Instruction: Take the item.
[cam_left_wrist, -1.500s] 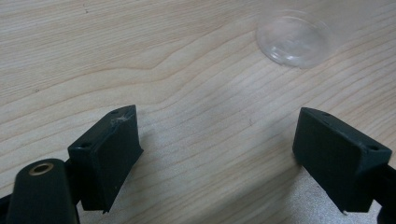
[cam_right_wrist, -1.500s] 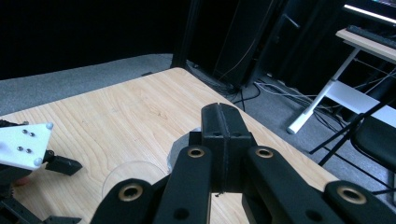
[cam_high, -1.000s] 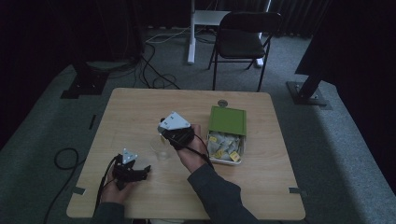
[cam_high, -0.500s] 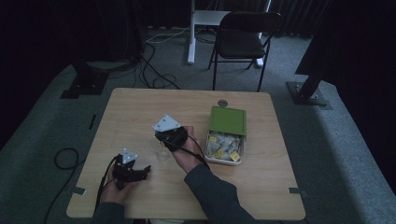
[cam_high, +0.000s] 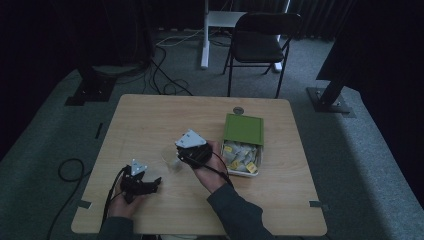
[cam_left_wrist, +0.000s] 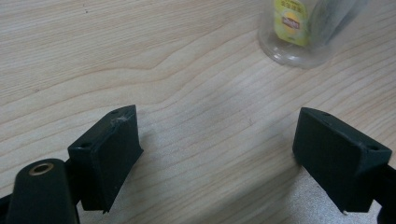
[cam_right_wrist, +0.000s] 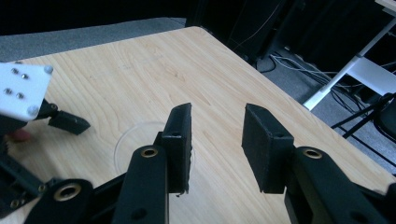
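A dim room with grey carpet holds a light wooden table (cam_high: 150, 120); behind it stand a black folding chair (cam_high: 260, 45) and a white desk leg with cables lying on the floor. On the right half of the table sits an open box (cam_high: 242, 160) with a green lid (cam_high: 243, 129) tipped back, and inside it lie small packets with yellow labels. A small round metal thing (cam_high: 238, 110) lies near the far edge of the table, beyond the lid.

A clear plastic cup (cam_high: 170, 159) stands upright near the middle of the table, between the two hands. In the left gripper view a teabag tag (cam_left_wrist: 293, 21) with a yellow label shows inside the cup.

The right gripper (cam_high: 186, 156) is held just to the right of the cup and over its rim. Its jaws have just been opening; in the right gripper view they stand apart with only bare table between them, and the cup's rim curves just below and around the left jaw. The pads press on nothing.

The left gripper (cam_high: 154, 182) rests low at the near left part of the table, a little apart from the cup. In its own view its jaws are spread wide over bare wood, gripping nothing, with the cup ahead of them toward the upper right.
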